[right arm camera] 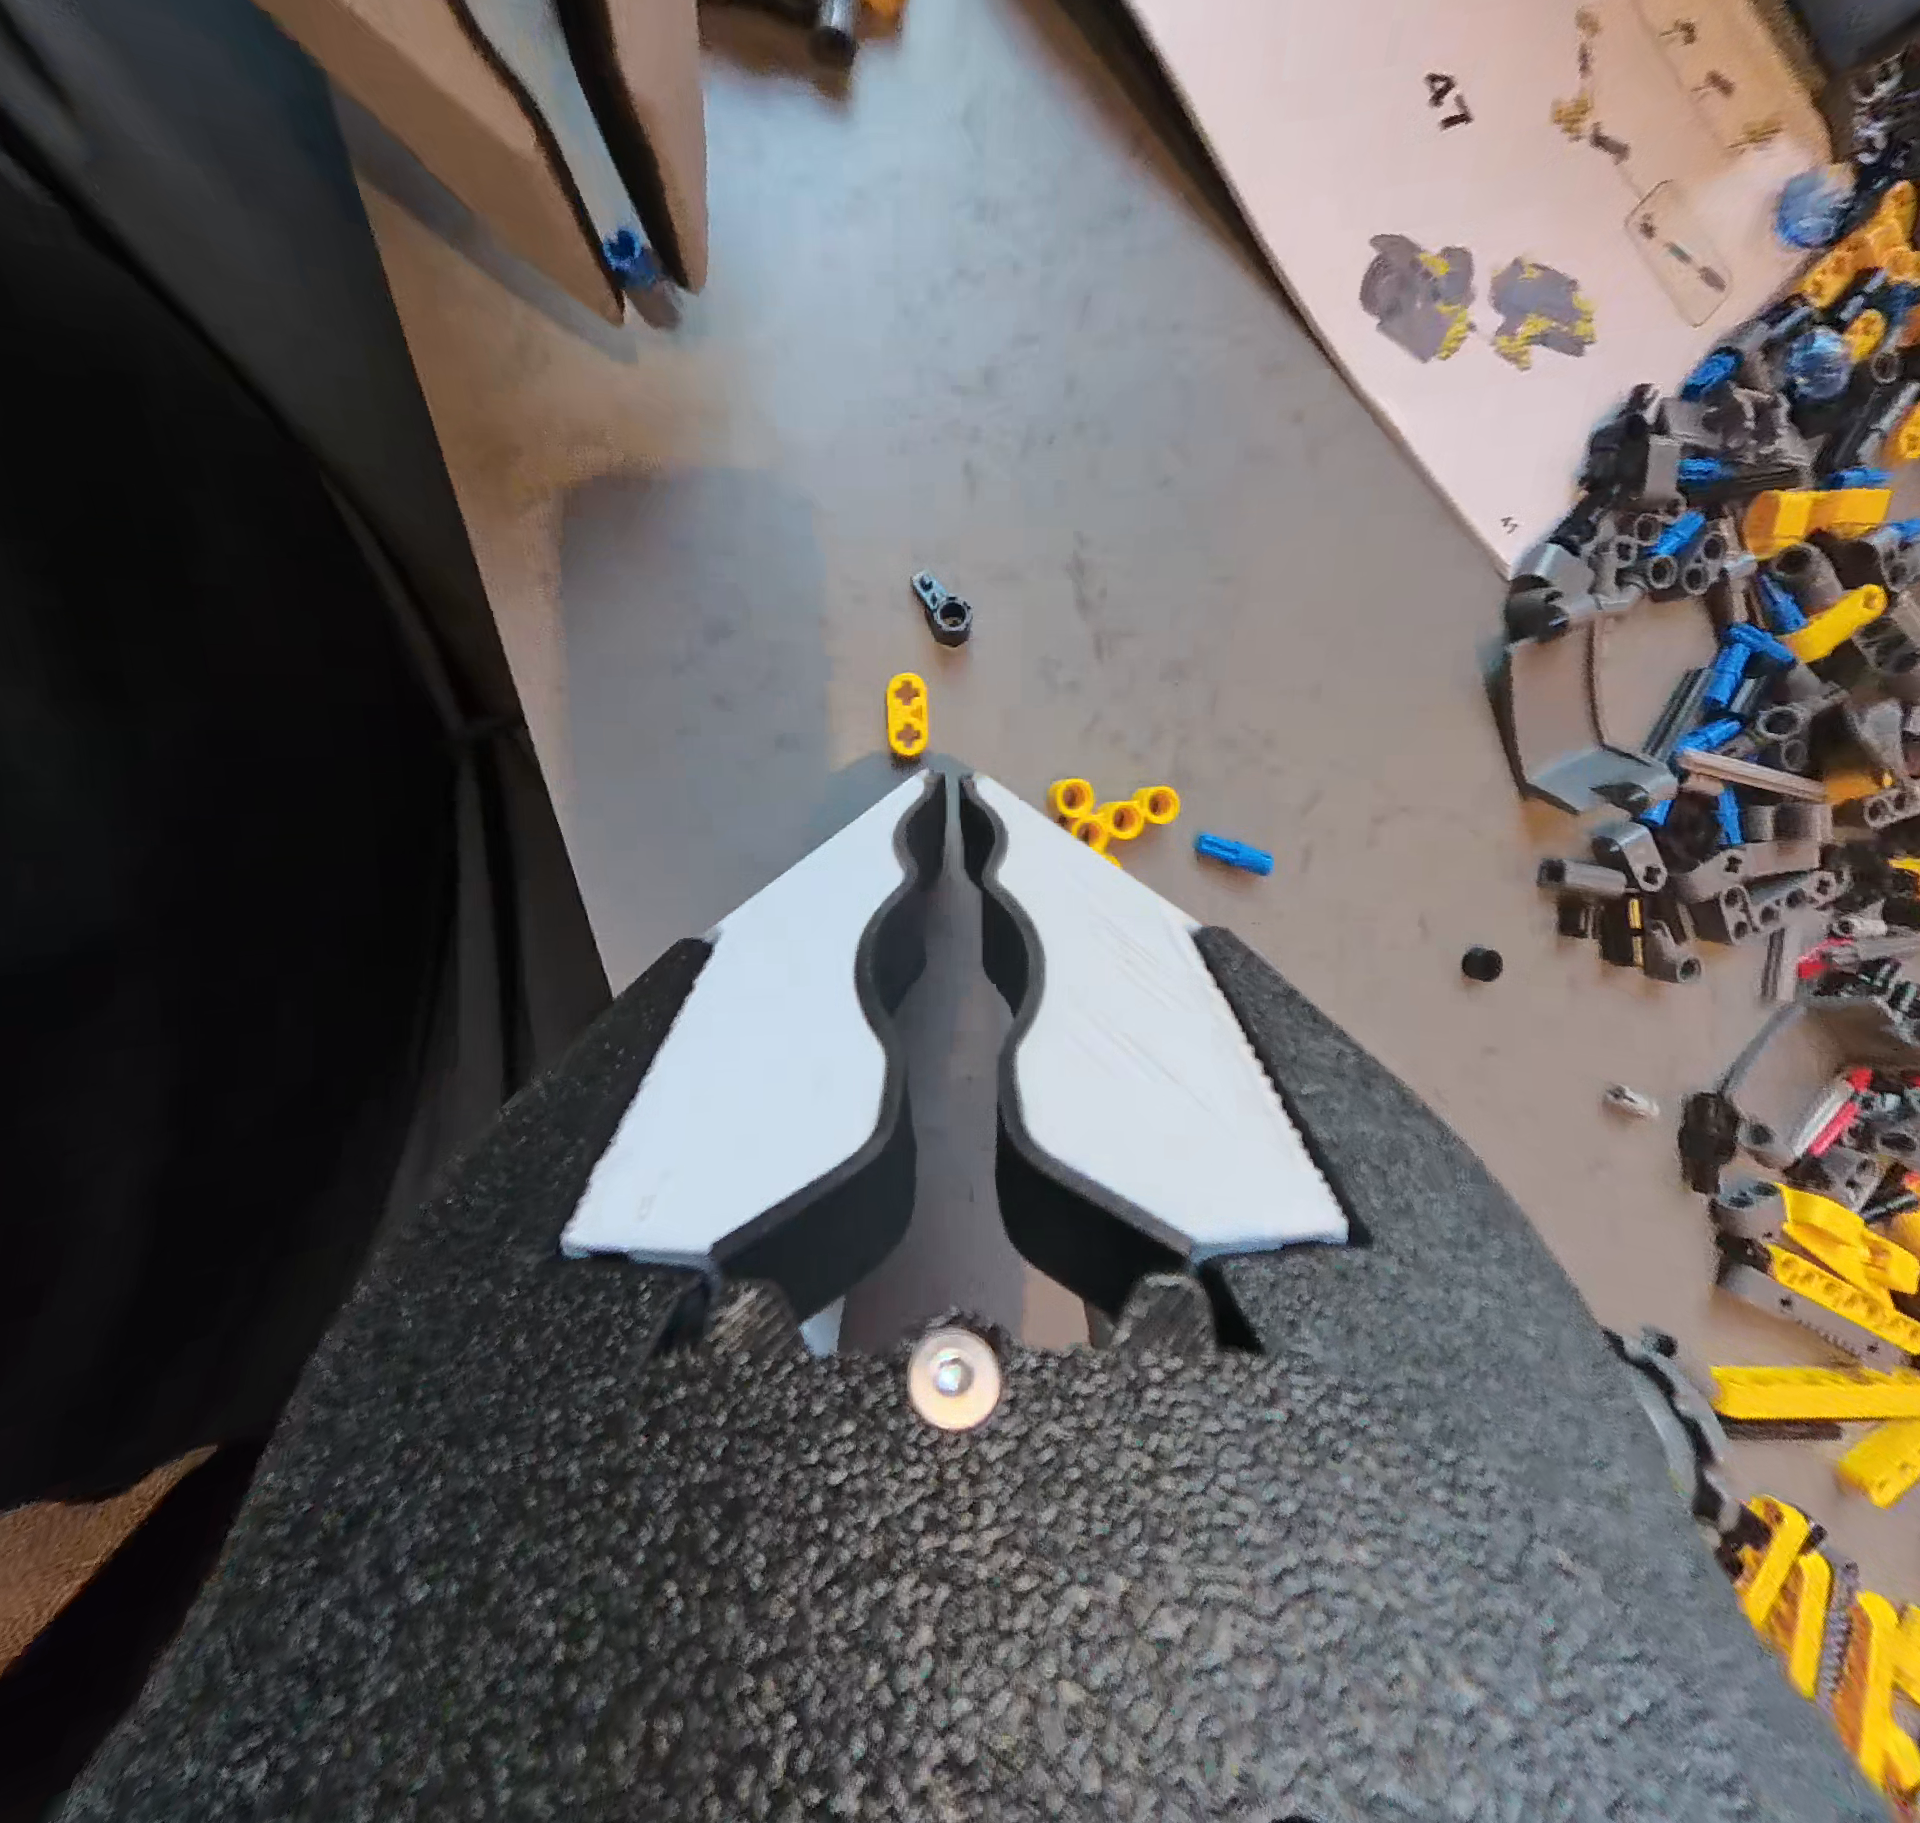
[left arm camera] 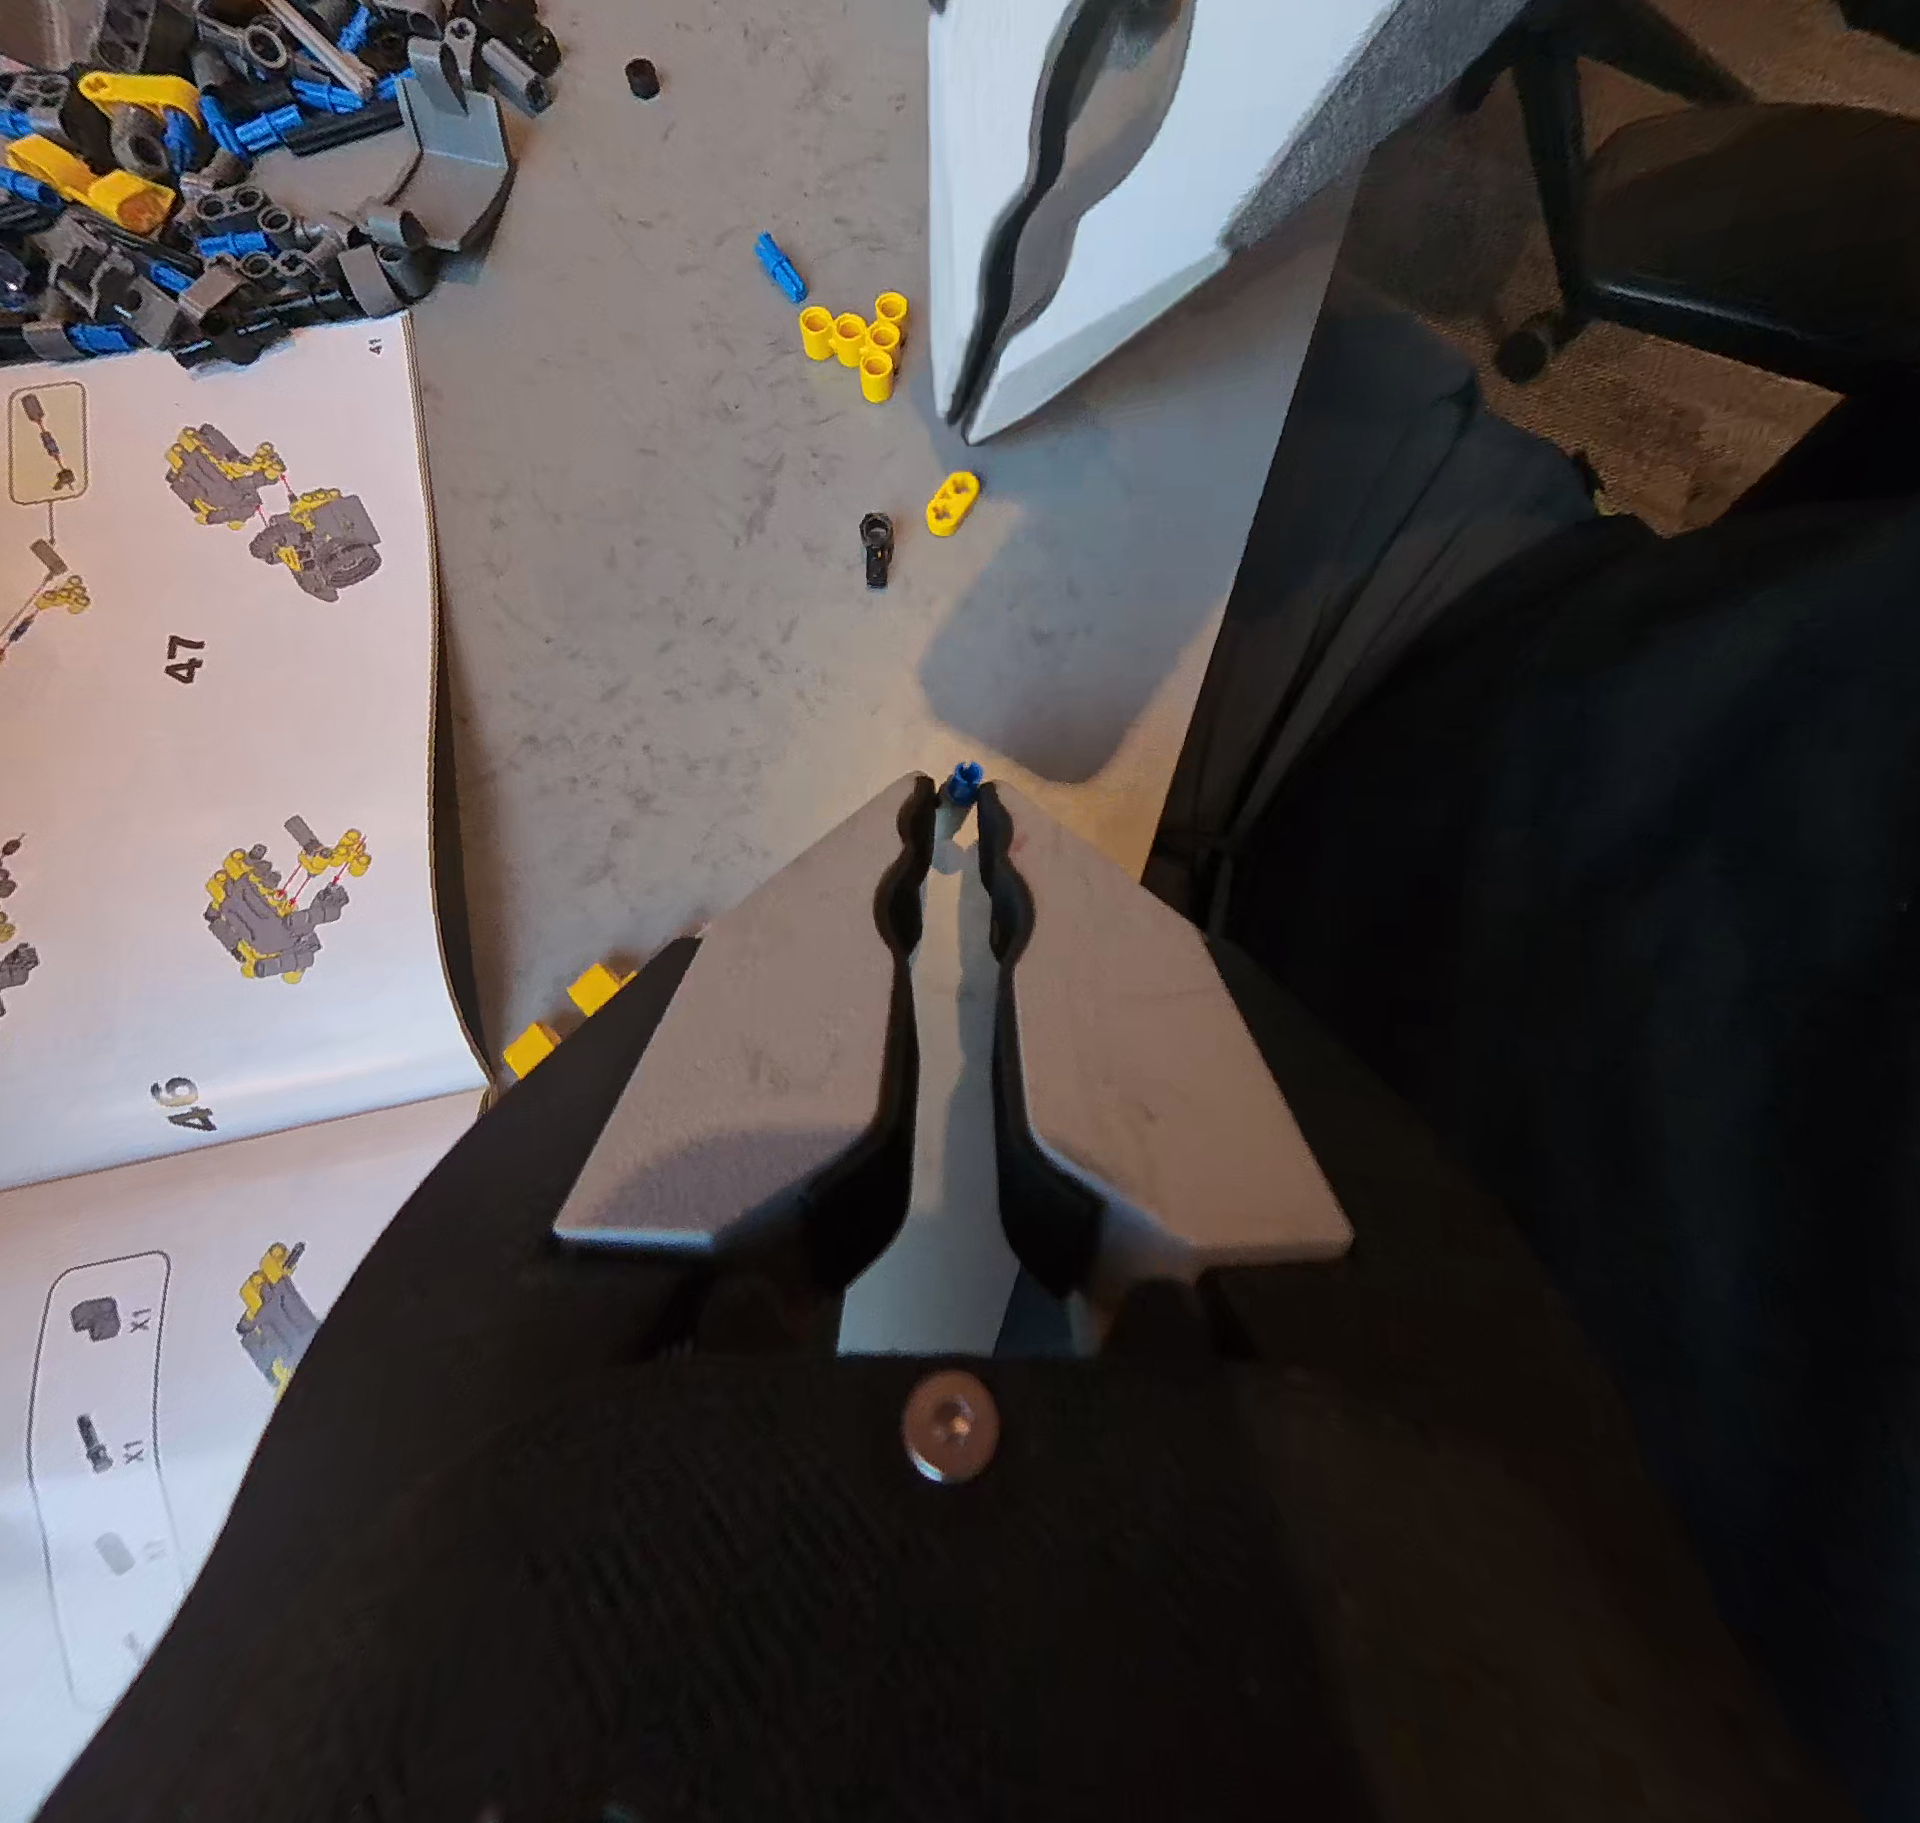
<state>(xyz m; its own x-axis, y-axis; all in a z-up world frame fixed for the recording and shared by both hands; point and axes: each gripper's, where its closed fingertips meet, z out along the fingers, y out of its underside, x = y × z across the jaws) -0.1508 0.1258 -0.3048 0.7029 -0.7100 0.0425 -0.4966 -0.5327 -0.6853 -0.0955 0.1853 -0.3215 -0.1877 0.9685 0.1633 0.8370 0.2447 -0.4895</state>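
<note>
Fingers of the left gripper (left arm camera: 958, 797) are pinching a small blue pin (left arm camera: 963, 782) at their very tips, hovering over the grey counter (left arm camera: 665, 693) close to its edge beside the dark chair. Fingers of the right gripper (right arm camera: 951, 786) are pressing nearly together with nothing between them, hanging just above a yellow two-hole link (right arm camera: 907, 714) and beside a yellow cluster of rings (right arm camera: 1117, 817). A black connector (right arm camera: 943, 612) is lying a little beyond the link, and a loose blue pin (right arm camera: 1233, 853) is resting just past the rings. An open instruction booklet (left arm camera: 208, 734) is lying further in, touching a heap of grey, blue and yellow parts (left arm camera: 239, 111) towards the far edge.
</note>
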